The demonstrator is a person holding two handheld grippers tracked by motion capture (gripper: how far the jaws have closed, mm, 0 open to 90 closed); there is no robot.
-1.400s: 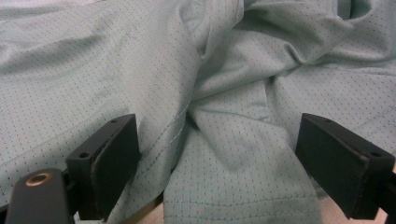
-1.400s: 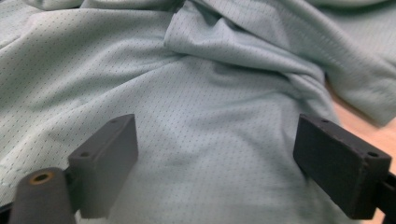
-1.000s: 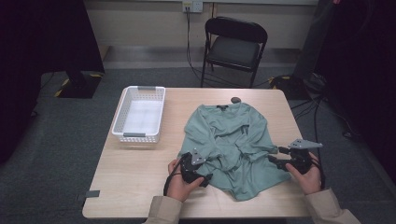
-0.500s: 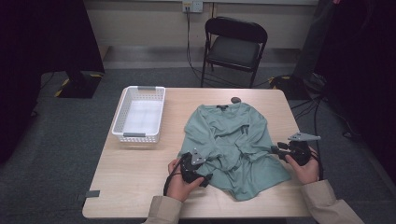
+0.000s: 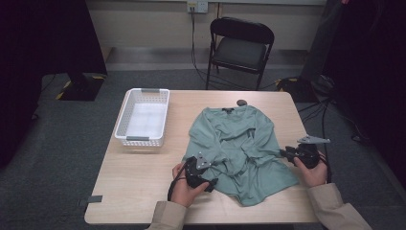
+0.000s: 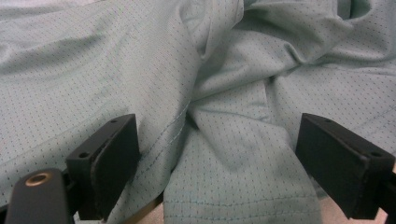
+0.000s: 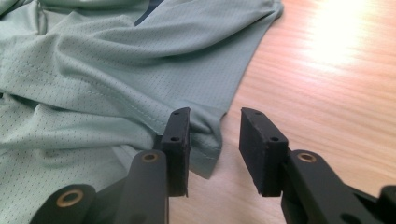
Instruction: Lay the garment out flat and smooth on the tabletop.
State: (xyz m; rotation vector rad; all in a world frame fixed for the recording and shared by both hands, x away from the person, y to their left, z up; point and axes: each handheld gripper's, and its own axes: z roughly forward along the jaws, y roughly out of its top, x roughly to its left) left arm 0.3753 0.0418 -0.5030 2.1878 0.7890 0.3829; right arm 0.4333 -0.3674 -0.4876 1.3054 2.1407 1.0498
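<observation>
Grey carpet room, folding chair behind a wood table. High view: green shirt lies rumpled at table centre-right, collar away from the person, white basket well apart on the left. Left gripper sits at the shirt's near-left edge, right gripper at its right edge. Bare table left of the shirt and near the front gives room to drag or fold

Left gripper view: jaws released and wide over a bunched sleeve fold, pads not pressing. Thin mesh knit looks light, limp, likely to slide on the wood; best pinched at a stitched hem

Right gripper view: jaws have just been closing, half shut, hem corner lies between them against the left pad, not yet clenched. Open tabletop to its right
</observation>
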